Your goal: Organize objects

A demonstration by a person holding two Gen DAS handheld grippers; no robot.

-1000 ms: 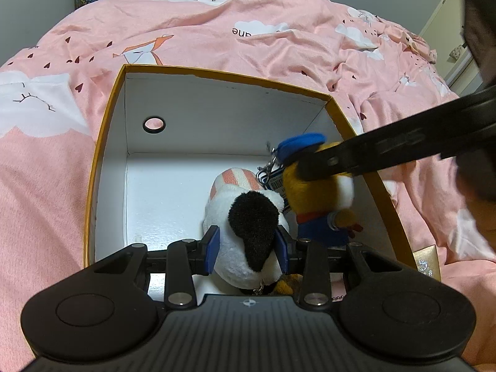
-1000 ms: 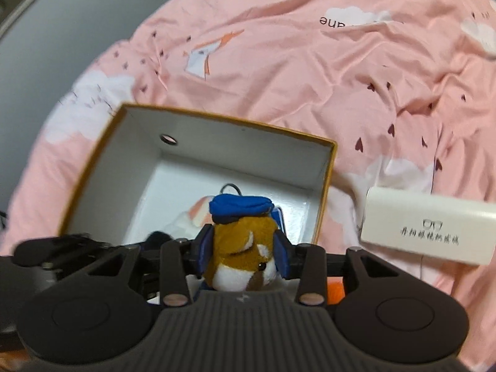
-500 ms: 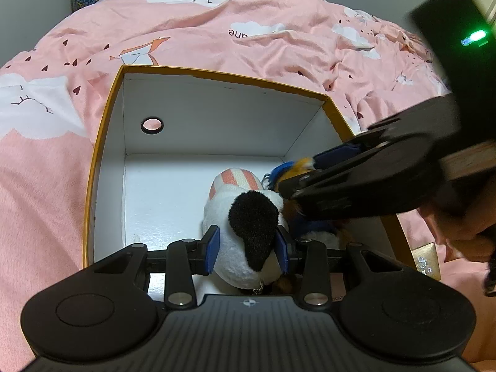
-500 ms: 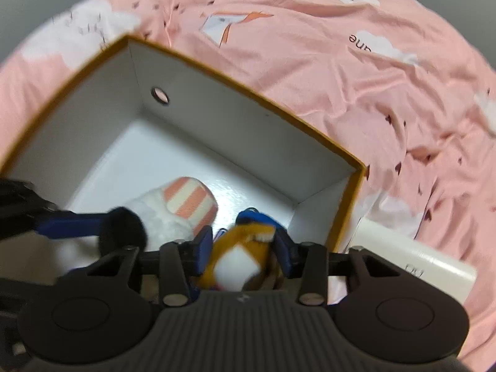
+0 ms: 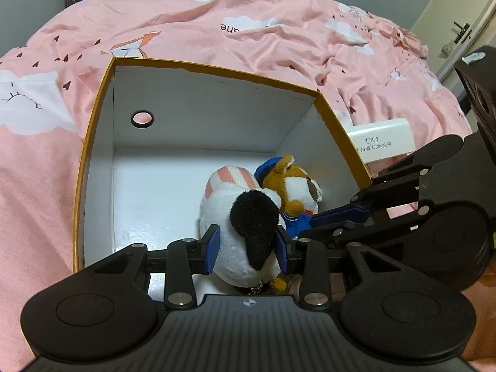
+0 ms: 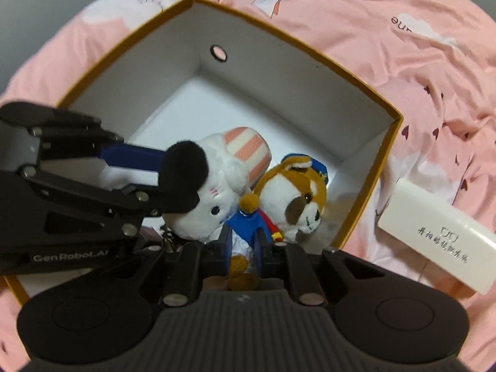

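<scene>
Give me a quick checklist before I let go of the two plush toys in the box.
1. White plush inside the box: ok.
2. Brown dog plush inside the box: ok.
3. Left hand-held gripper clamped on the white plush: ok.
4. Right hand-held gripper has just been closing, pads pinching the dog's blue clothing: ok.
5. Plushes resting on the box floor: cannot tell.
6. White case boxed: not ok, it lies on the bedsheet.

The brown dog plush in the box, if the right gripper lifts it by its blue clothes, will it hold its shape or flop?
Probably flop: the dog plush looks soft, and the right gripper pinches only its blue clothes. Its big head would likely sag. It looks light and unlikely to slip.
</scene>
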